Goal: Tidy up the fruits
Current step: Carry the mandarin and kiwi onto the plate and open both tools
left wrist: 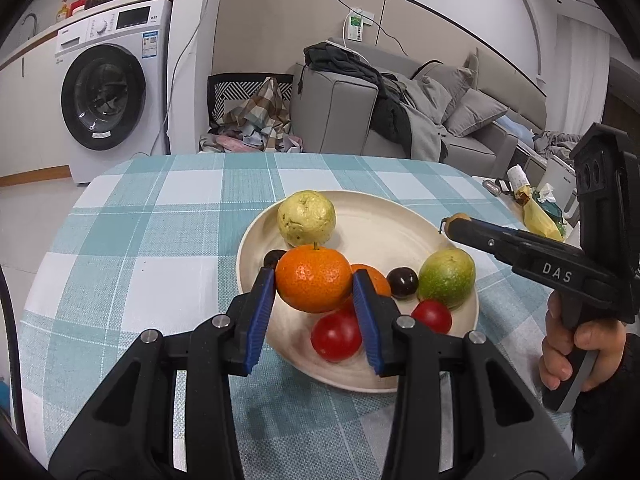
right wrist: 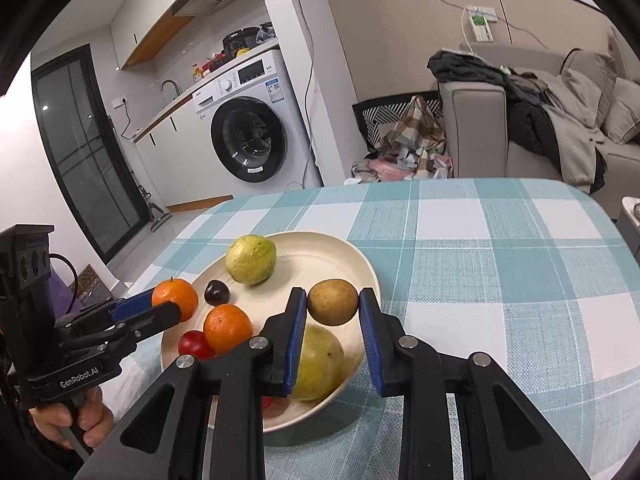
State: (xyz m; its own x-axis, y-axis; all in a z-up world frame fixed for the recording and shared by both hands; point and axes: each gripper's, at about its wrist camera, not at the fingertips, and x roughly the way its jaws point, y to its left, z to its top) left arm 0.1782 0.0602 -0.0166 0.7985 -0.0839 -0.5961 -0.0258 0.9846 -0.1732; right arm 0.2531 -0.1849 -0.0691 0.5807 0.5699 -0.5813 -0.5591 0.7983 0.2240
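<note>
Over the plate (left wrist: pixel 404 216) at centre frame, the left gripper (left wrist: pixel 314 284) pinches a tangerine (left wrist: pixel 313 282) and the right gripper (right wrist: pixel 333 302) pinches a brown kiwi-like fruit (right wrist: pixel 333 301). Each should probably go down gently into a bare spot, clear of the guava (left wrist: pixel 306 217). The checked tablecloth (left wrist: pixel 160 240) leaves open room at left; the rim sits near the bottom edge.

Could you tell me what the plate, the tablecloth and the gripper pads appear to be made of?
Plate: probably ceramic or melamine, cream, with a soft satin sheen and faint concentric rings.
Tablecloth: woven fabric, matte, teal and white check; the weave texture shows.
Pads: likely blue rubber or soft plastic, ribbed along the edge, mounted on black, matte, seemingly hard plastic fingers.
</note>
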